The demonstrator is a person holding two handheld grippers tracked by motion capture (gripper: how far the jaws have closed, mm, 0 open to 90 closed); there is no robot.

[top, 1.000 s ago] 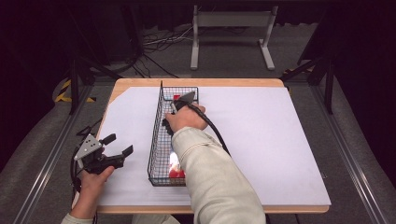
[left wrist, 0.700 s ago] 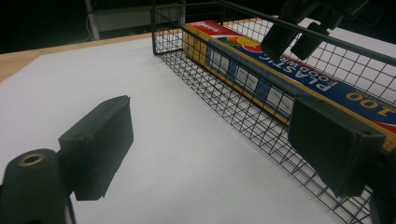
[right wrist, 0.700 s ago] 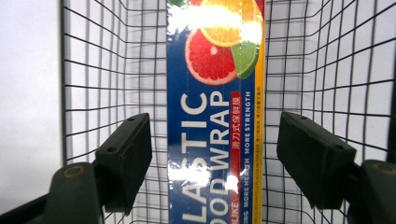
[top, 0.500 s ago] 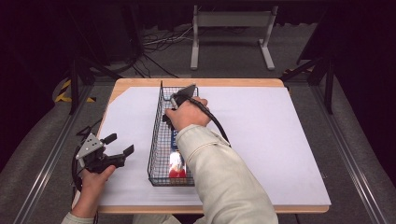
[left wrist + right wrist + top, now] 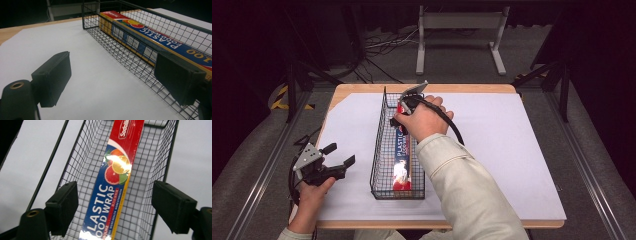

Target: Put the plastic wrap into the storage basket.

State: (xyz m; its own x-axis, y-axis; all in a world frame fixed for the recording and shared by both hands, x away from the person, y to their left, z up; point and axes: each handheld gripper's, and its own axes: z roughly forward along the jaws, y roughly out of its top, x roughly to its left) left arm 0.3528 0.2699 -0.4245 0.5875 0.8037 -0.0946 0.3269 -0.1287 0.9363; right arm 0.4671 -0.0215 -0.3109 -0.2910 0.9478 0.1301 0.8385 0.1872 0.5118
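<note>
Black wire basket (image 5: pixel 384 150): high view; long and narrow, standing lengthwise on the white sheet (image 5: pixel 512 150) that covers the wooden table (image 5: pixel 362 89).
Plastic-wrap box (image 5: pixel 403 160): high view; lies flat along the basket floor, its far end hidden under the right hand.
Right gripper (image 5: pixel 404 107): high view; held over the far end of the basket, pointing down into it; jaw spread cannot be told from here.
Left gripper (image 5: pixel 337 155): high view; rests near the table's left edge, well apart from the basket, jaws spread wide with nothing between them.
Left gripper view: both black jaws stand far apart over bare sheet; the basket wall (image 5: pixel 130 56) runs beside the right-hand jaw, with the box (image 5: pixel 155 40) lying behind the mesh.
Right gripper view: jaws open wide and holding nothing; the box (image 5: pixel 112 192) lies between them and below, inside the basket (image 5: pixel 80 170).
Handling (judgement): a cardboard carton, probably light and stiff along its length, with a glossy face that may slip and thin walls that could dent under a hard squeeze.
Hold (judgement): across the narrow width, on the two long side faces, near mid-length so it lifts level and clears the wire walls.
</note>
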